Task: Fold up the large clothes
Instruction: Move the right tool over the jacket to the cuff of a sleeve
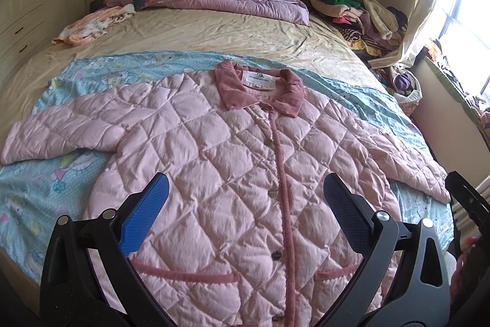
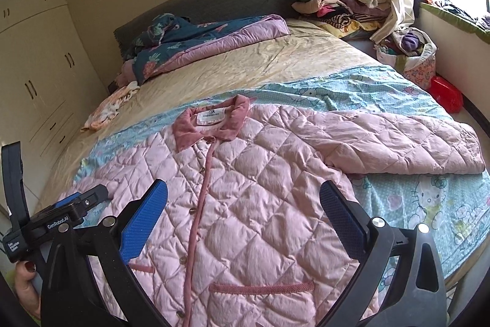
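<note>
**A:** Closest thing in the left view is the left claw (image 1: 245,204) itself, bottom centre, blue pads (image 1: 147,213) spread wide with nothing between them. Right claw (image 2: 243,210) is the same in its own view: wide apart, empty. Both hang over the lower half of the jacket (image 1: 232,161).

**B:** So how far along is the folding?

**A:** I'd say not begun. The jacket lies face up across the middle of the frame, buttoned, collar (image 1: 260,88) toward the top, both sleeves out to the sides on the blue sheet (image 1: 101,69). No fold is in it yet, so sleeves and body are all left to do.

**B:** Anything one camera catches that the other misses?

**A:** The right view shows the left claw's body at lower left, plus the hand (image 2: 26,281) holding it. It also gets a red thing (image 2: 445,94) on the floor, right edge. The left view shows the whole left sleeve (image 1: 61,131), which the right view mostly cuts off.
</note>
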### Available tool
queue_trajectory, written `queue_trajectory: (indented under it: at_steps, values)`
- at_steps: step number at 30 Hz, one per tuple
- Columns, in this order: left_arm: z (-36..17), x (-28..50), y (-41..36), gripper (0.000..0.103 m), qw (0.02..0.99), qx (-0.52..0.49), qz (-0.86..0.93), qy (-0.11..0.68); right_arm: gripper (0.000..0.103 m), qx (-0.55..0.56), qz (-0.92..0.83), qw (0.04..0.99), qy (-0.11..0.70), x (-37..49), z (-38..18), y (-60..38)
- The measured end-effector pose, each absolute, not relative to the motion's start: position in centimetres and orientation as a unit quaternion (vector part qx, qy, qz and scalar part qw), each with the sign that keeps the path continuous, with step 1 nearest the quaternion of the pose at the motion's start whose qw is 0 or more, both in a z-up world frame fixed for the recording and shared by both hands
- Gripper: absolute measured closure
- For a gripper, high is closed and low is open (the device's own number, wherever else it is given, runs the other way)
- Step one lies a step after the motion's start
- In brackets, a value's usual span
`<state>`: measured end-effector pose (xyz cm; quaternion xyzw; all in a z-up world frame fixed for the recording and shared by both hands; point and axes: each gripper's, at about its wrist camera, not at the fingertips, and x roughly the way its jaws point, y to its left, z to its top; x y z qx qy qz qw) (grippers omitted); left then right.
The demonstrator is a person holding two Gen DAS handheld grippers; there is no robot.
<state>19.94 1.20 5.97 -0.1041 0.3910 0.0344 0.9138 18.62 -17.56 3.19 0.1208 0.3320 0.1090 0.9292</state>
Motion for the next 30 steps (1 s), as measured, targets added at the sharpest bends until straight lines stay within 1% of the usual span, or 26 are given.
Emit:
queue_trajectory:
  at_steps: [7,14,20,30]
  values:
    - [6.1,22.3,0.4,0.008,0.912,-0.103,0.028,0.395,0.004,0.142,0.084,0.931,0.326,20.5,3.6,-19.9]
    - [5.6,25.0,-0.6,0.008,0.910,-0.097,0.027,0.402,0.004,0.167,0.037,0.929,0.327,22.7,2.5,-23.6]
    - [3.7,27.7,-1.8,0.008,0.903,-0.091,0.018,0.420,0.004,0.198,-0.014,0.919,0.341,24.7,0.1,-27.8]
    - [-0.5,30.9,-4.0,0.008,0.883,-0.076,0.011,0.463,0.004,0.248,-0.098,0.889,0.373,27.5,-5.9,-34.4]
